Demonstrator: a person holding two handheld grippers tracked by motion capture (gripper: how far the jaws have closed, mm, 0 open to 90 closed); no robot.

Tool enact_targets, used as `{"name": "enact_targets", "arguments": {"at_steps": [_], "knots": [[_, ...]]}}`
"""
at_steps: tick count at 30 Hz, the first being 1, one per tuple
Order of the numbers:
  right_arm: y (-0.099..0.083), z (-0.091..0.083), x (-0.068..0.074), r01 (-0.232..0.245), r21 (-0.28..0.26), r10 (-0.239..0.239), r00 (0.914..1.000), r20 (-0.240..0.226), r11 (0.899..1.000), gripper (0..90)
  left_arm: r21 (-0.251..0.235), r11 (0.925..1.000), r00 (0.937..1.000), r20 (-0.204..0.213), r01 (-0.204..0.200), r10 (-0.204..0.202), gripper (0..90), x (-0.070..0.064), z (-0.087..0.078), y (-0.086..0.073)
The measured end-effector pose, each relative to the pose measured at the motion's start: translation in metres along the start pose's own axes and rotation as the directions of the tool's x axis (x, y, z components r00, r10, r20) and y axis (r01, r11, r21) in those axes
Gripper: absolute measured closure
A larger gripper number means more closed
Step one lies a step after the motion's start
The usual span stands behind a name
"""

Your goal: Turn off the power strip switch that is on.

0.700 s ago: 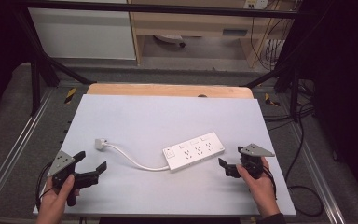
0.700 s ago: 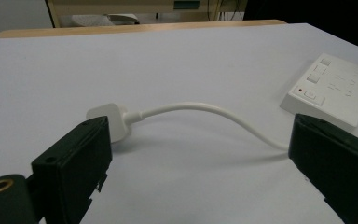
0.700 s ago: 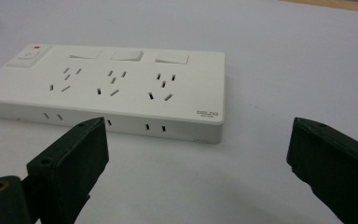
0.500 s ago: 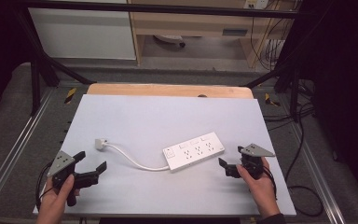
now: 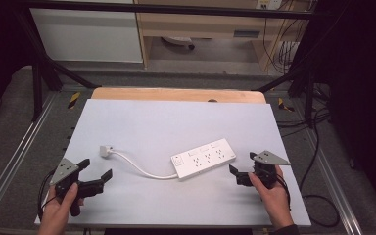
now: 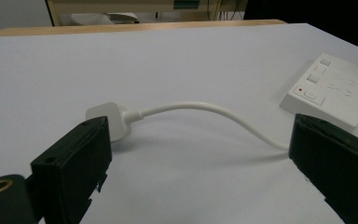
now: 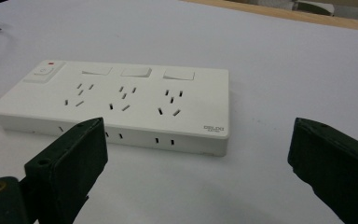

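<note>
A white power strip [image 5: 203,158] lies flat near the middle of the pale table [image 5: 176,122], its switches and sockets facing up [image 7: 121,98]. Its white cable [image 5: 137,166] curves left to a white plug [image 5: 105,150] resting on the table [image 6: 103,116]. My left gripper [image 5: 97,171] is at the front left, open, with the plug and cable just beyond its jaws. At the front right my right gripper [image 5: 242,166] is open as well, and the strip's near long side lies just ahead of it. Nothing sits between either pair of jaws.
A wooden strip [image 5: 176,94] runs along the table's far edge. Metal rails [image 5: 14,161] flank the table on both sides. Cables [image 5: 323,205] lie on the floor at the right, and shelving [image 5: 200,24] stands beyond the table.
</note>
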State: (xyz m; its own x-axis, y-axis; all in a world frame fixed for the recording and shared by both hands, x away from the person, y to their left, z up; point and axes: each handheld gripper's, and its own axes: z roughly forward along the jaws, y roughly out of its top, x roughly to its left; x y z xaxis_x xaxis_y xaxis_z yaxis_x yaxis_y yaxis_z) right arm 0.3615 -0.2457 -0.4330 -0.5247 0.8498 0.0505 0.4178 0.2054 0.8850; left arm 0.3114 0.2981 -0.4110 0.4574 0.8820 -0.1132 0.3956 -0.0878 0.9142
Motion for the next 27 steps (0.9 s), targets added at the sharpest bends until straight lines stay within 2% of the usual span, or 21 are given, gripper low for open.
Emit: {"name": "enact_targets", "arguments": {"at_steps": [11, 19, 27], "knots": [[0.007, 0.000, 0.006, -0.017, -0.032, 0.016, 0.9997, -0.016, 0.999, 5.1, 0.007, 1.0000, 1.0000, 0.004, -0.004, 0.004, 5.7, 0.000, 0.000, 0.000], [0.018, 0.004, 0.013, 0.002, -0.064, -0.003, 0.9999, -0.011, 0.998, 3.2, 0.008, 0.9999, 1.0000, 0.002, -0.007, 0.007, 5.7, 0.000, 0.000, 0.000], [0.031, 0.008, 0.019, 0.014, -0.071, -0.014, 0.9999, -0.003, 0.997, 3.5, 0.015, 0.9999, 1.0000, -0.002, -0.008, 0.008, 5.7, 0.000, 0.001, -0.001]]}}
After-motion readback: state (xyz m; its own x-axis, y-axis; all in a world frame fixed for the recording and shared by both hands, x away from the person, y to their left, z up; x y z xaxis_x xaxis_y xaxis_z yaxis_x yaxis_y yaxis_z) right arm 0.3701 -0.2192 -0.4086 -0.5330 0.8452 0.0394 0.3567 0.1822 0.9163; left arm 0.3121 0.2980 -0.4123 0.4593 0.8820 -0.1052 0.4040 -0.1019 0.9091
